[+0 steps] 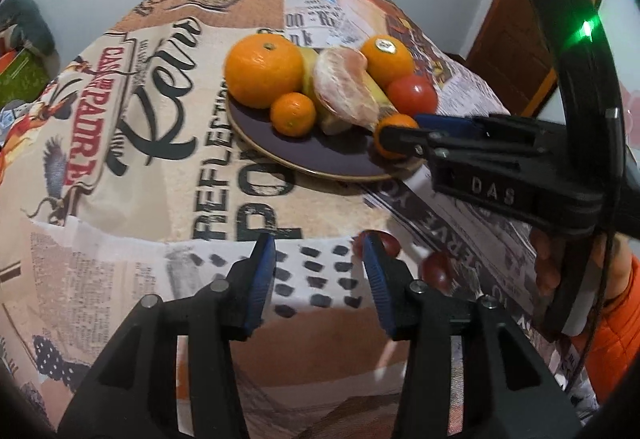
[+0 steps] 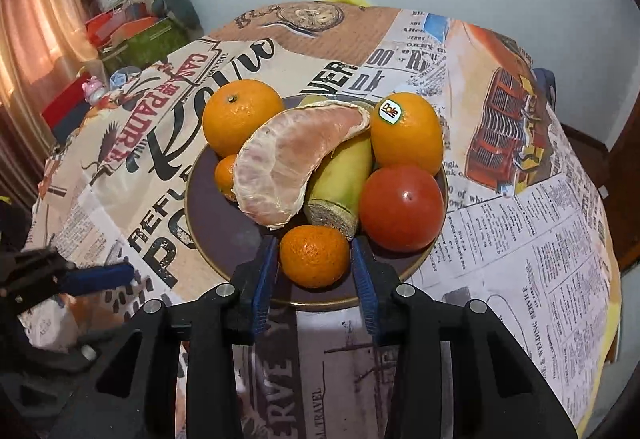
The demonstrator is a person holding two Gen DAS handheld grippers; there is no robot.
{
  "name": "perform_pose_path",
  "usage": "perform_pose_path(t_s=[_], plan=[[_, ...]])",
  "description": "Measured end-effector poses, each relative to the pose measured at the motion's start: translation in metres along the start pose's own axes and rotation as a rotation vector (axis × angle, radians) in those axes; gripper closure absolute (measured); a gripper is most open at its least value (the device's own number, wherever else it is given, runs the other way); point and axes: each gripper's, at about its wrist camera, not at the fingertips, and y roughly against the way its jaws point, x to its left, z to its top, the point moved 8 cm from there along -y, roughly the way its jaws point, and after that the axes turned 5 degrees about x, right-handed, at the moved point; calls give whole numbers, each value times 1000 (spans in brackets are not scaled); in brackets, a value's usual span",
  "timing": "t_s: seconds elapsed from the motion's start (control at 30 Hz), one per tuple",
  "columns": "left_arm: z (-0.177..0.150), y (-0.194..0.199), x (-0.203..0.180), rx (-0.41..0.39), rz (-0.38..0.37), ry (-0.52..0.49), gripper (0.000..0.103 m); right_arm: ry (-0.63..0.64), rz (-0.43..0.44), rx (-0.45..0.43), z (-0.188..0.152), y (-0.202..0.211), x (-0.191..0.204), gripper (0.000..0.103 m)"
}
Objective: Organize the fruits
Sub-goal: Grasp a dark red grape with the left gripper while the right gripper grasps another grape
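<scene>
A dark purple plate [image 2: 224, 215] [image 1: 320, 155] holds two large oranges [image 2: 242, 115] [image 2: 406, 133], a peeled pomelo segment [image 2: 288, 163], a banana [image 2: 344, 179], a red tomato [image 2: 402, 209] and small mandarins. My right gripper [image 2: 314, 259] [image 1: 396, 137] has its pads on both sides of a small mandarin [image 2: 314, 255] at the plate's near rim, seemingly touching it. My left gripper [image 1: 320, 259] is open and empty above the tablecloth. Two small dark red fruits [image 1: 386, 243] [image 1: 436, 267] lie on the cloth beside its right finger.
The round table wears a newspaper-print cloth [image 2: 540, 239]. Boxes and clutter [image 2: 132, 35] stand beyond the table's left edge. A wooden door [image 1: 532, 39] is at the right. A hand in an orange sleeve [image 1: 612, 319] holds the right gripper.
</scene>
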Motion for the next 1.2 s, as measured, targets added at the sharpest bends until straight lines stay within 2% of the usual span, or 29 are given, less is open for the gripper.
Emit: perform_pose_path(t_s=[0.1, 0.53, 0.6, 0.77, 0.93, 1.2], plan=[[-2, -5, -9, 13, -5, -21, 58, -8, -9, 5, 0, 1, -3, 64], [0, -19, -33, 37, -39, -67, 58, -4, -11, -18, -21, 31, -6, 63], [2, -21, -35, 36, -47, -63, 60, -6, -19, -19, -26, 36, -9, 63], [5, -21, -41, 30, -79, -56, 75, -31, -22, -15, -39, 45, -19, 63], [7, -25, -50, 40, -103, -63, 86, -45, -29, -14, -48, 52, -26, 63], [10, -13, -46, 3, -74, -58, 89, -37, -22, -17, -53, 58, -18, 63]])
